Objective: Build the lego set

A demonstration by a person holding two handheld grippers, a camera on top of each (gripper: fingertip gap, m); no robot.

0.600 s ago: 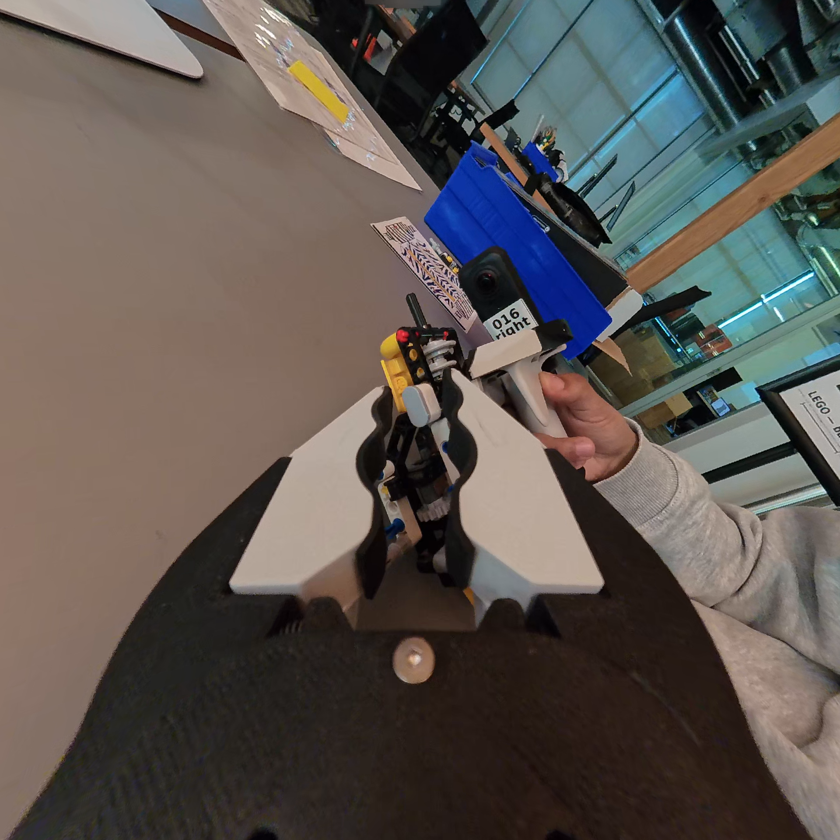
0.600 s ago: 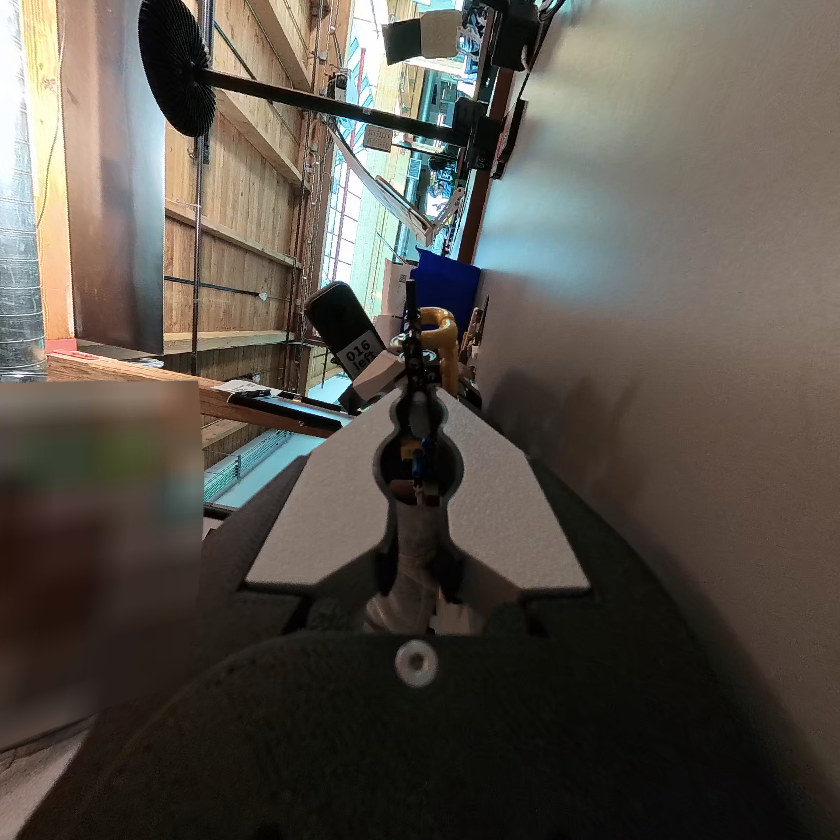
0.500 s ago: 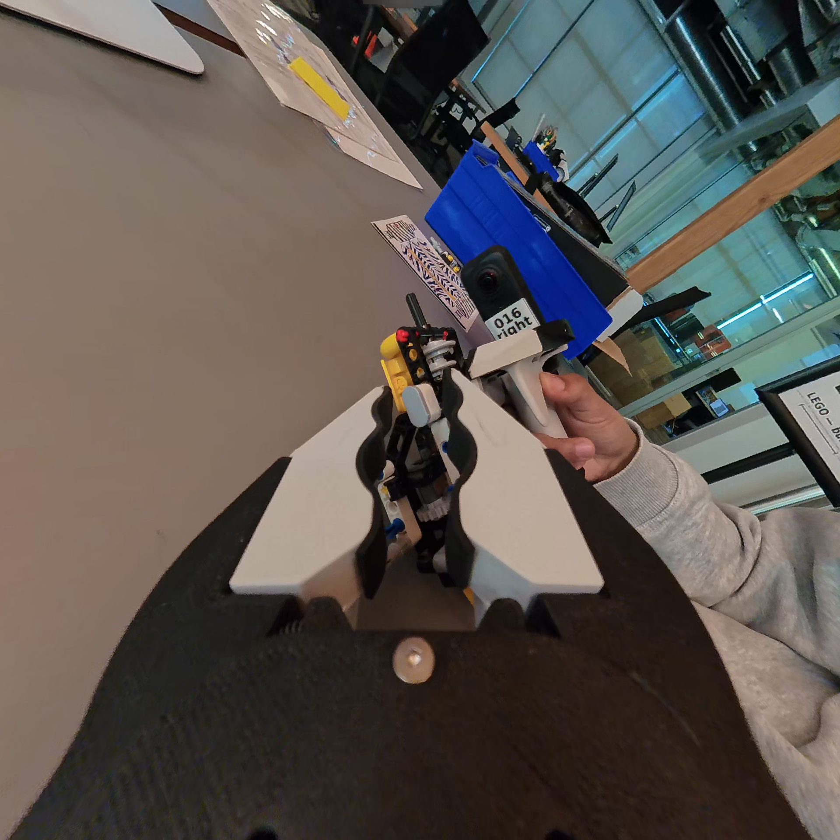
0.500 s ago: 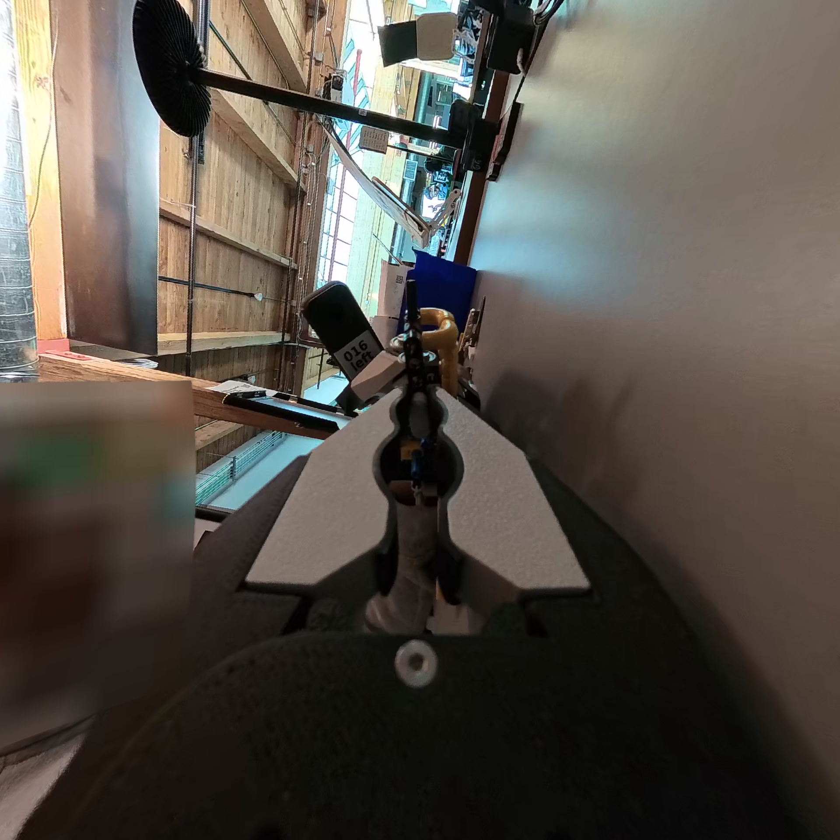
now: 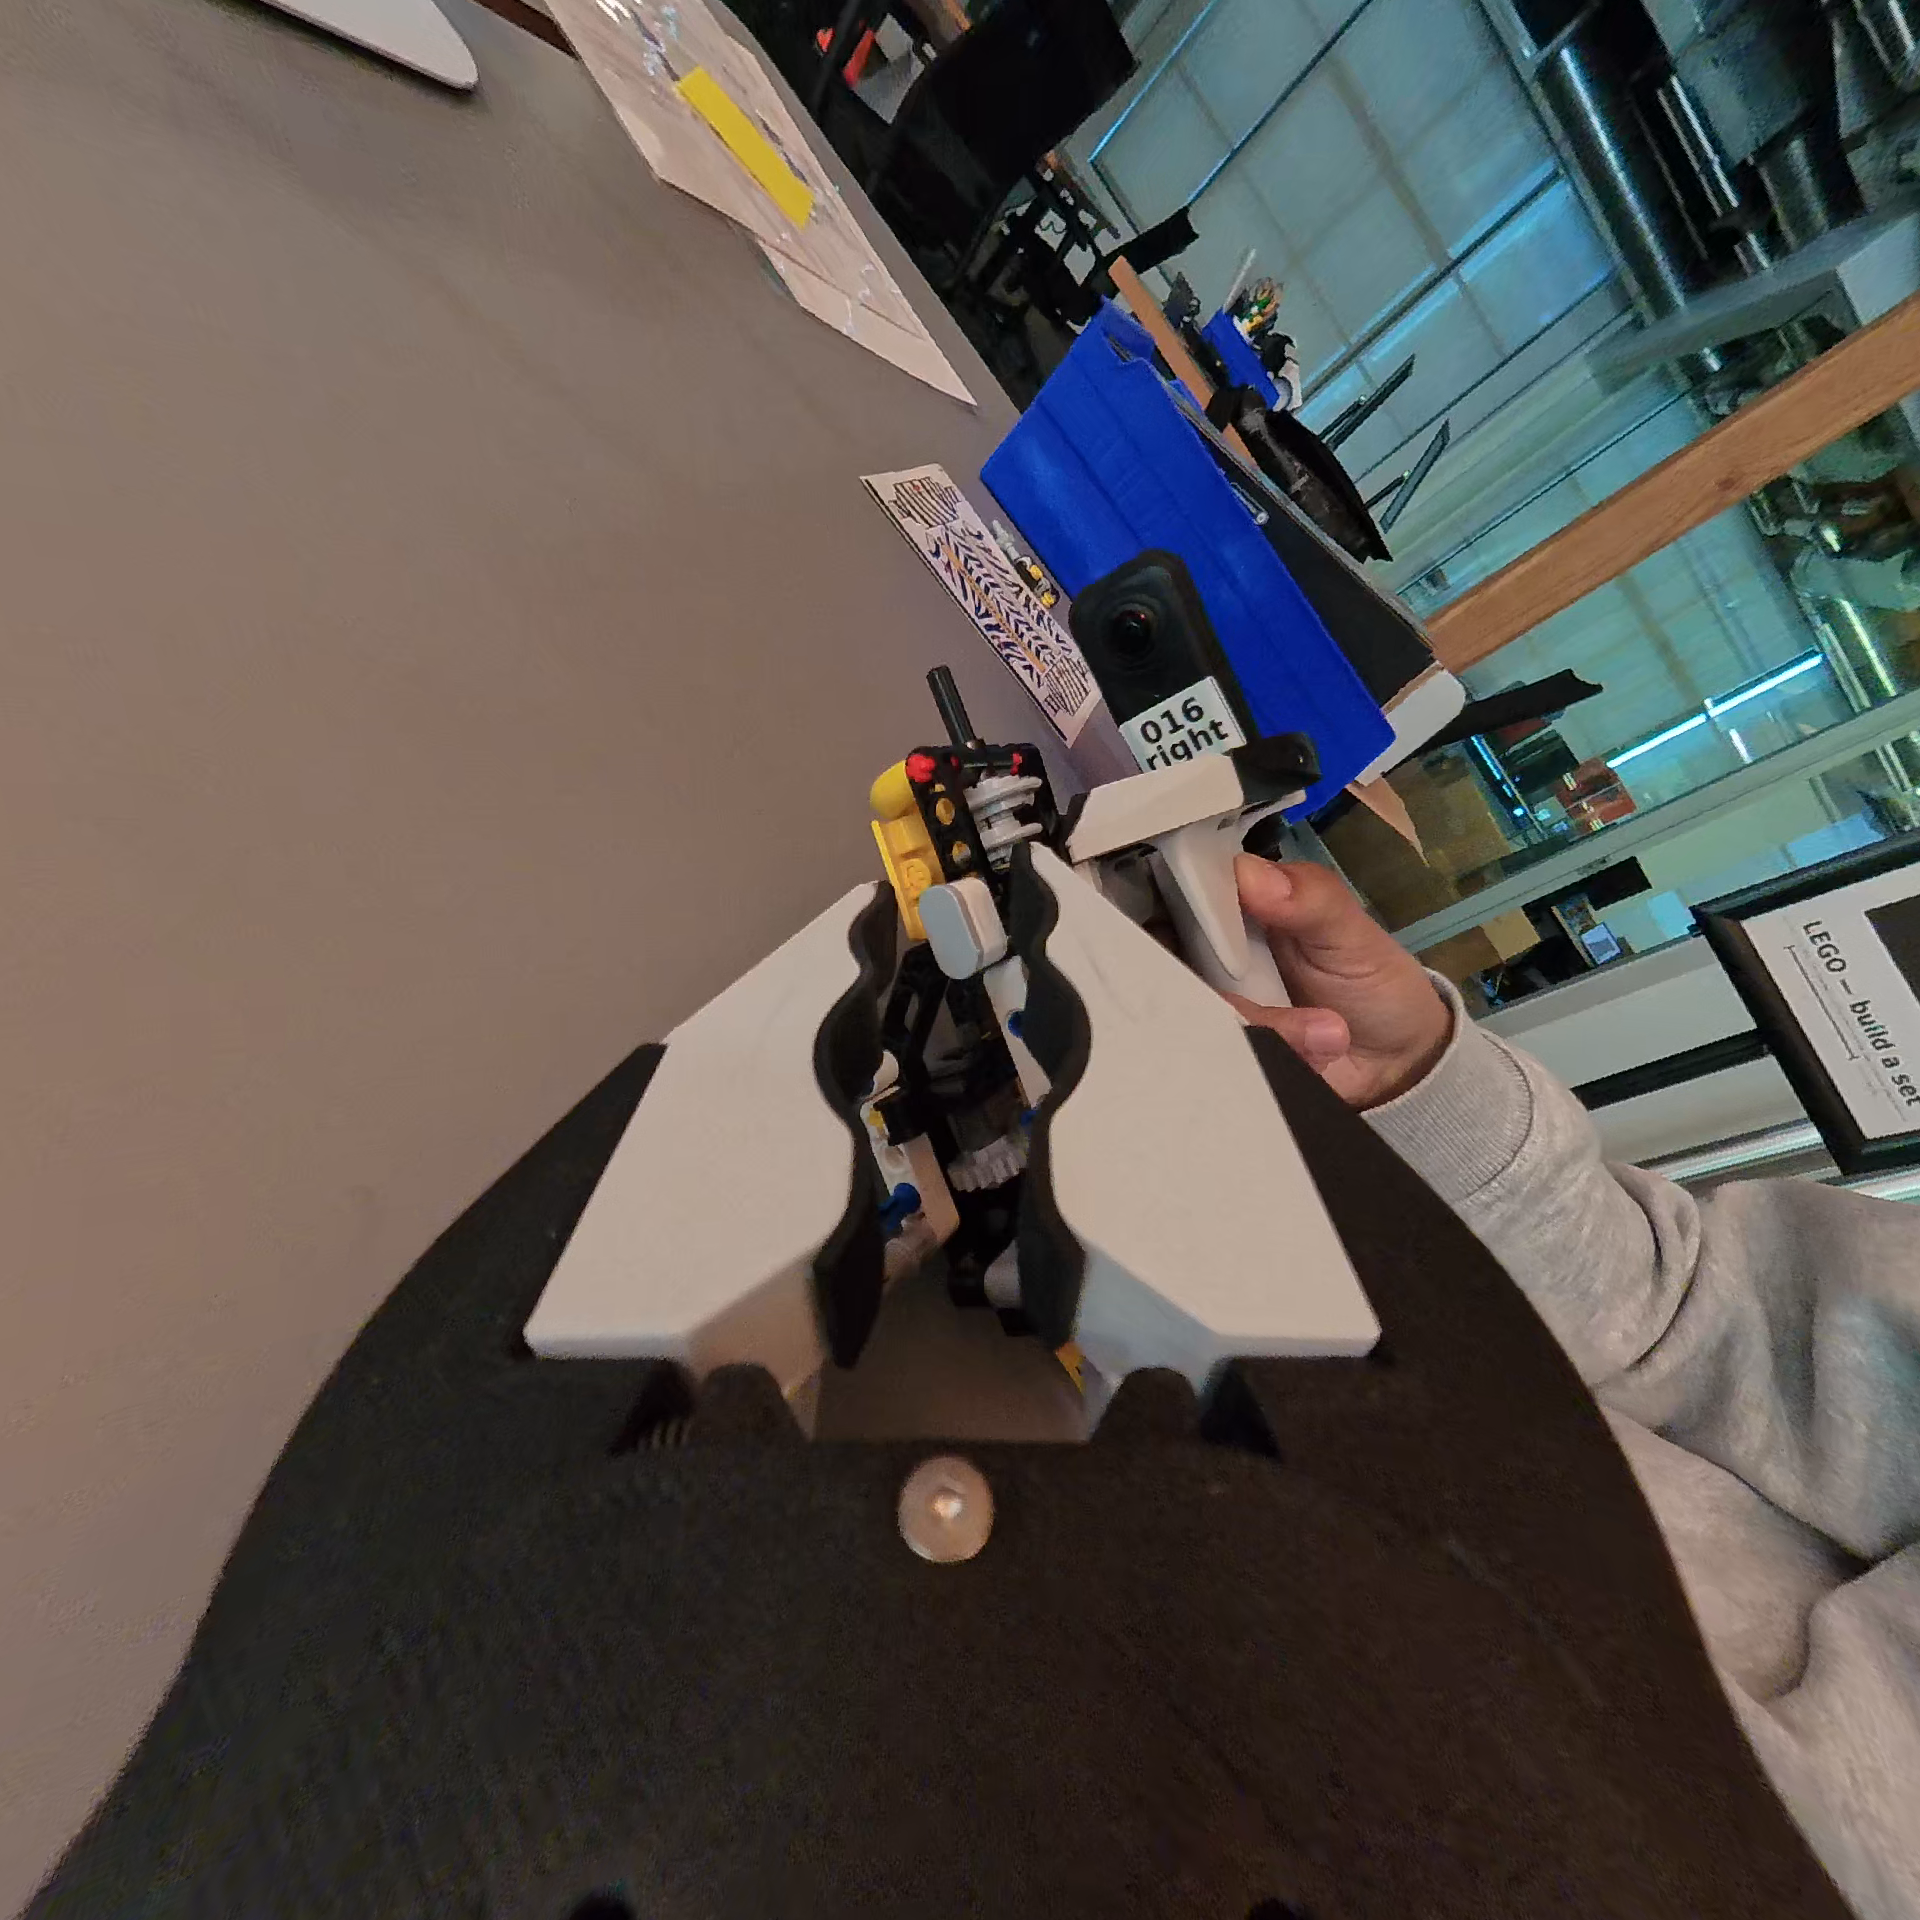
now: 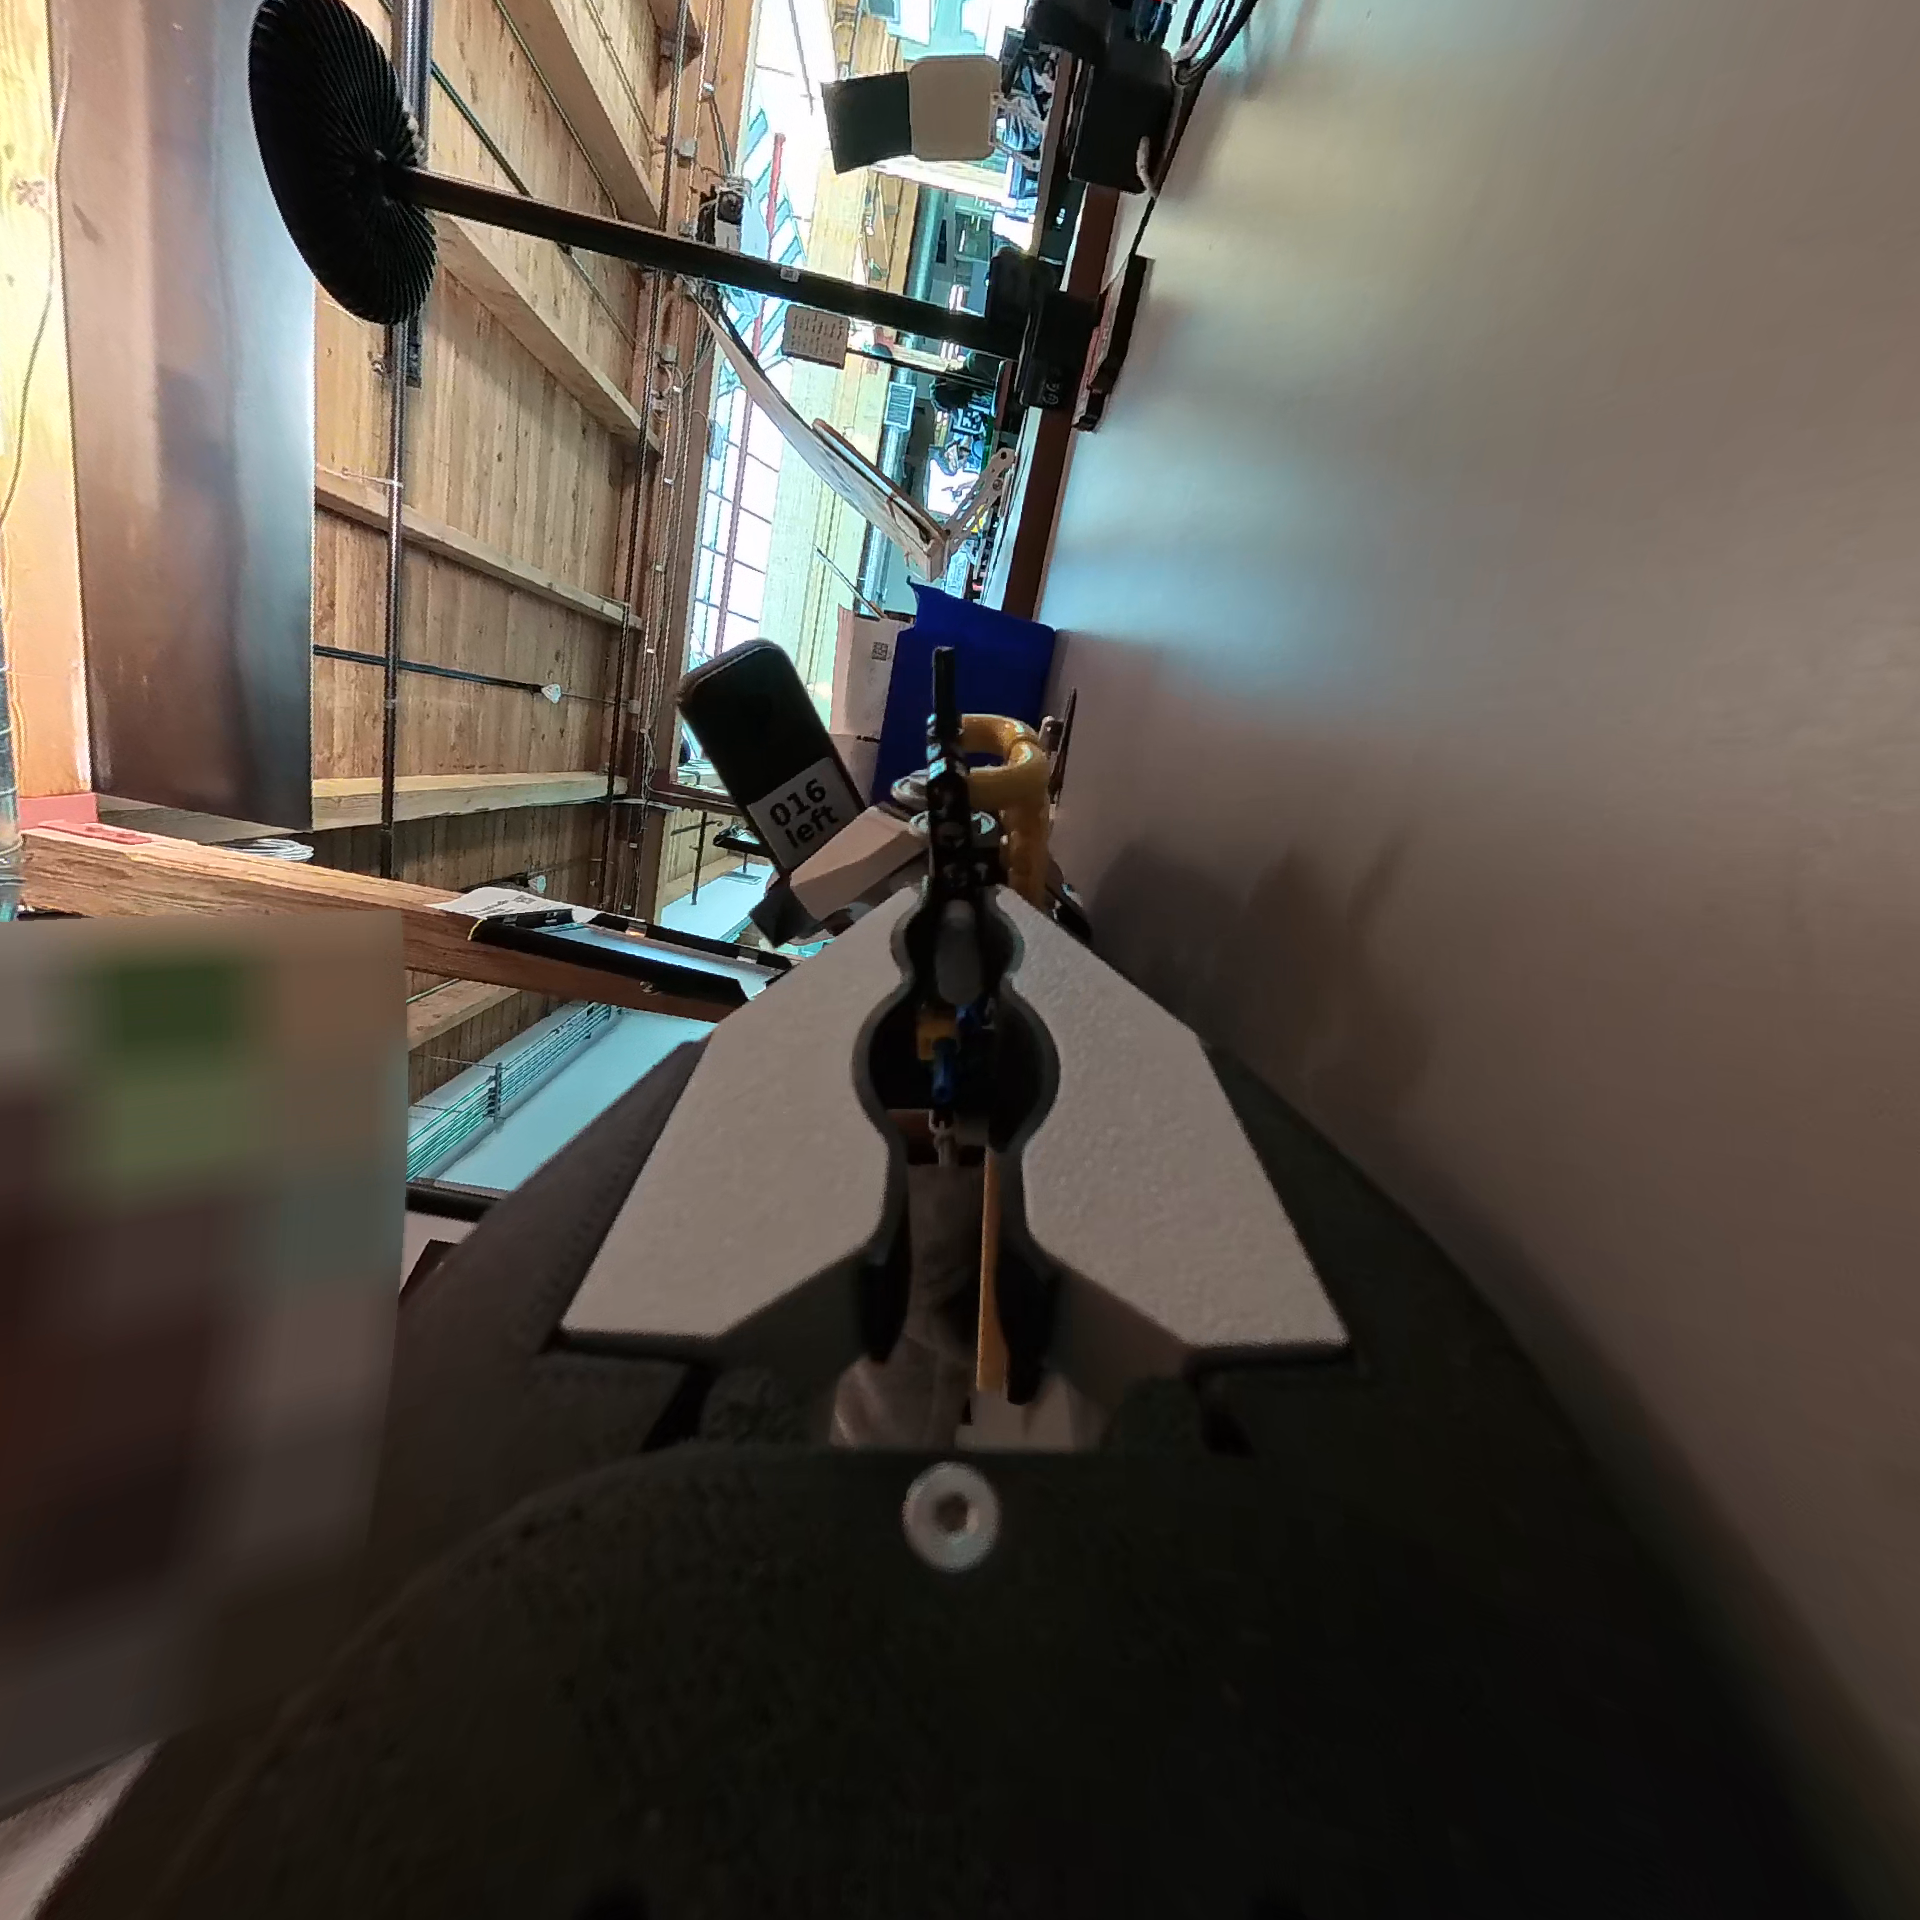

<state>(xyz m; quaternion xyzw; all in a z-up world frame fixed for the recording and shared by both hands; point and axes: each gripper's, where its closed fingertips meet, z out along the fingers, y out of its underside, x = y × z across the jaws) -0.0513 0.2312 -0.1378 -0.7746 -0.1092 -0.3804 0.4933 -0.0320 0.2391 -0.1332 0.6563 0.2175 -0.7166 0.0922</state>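
The lego assembly [image 5: 961,997], black and yellow with a grey spring, sits mid-frame, pinched between your left tongs [image 5: 951,914]. Your right tongs [image 6: 951,935] clamp its thin edge too, beside the grey tabletop [image 5: 364,623].

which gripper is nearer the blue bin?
Right. In the left wrist view the right gripper sits just in front of the blue bin. The left gripper, shut on the lego build, is farther back.
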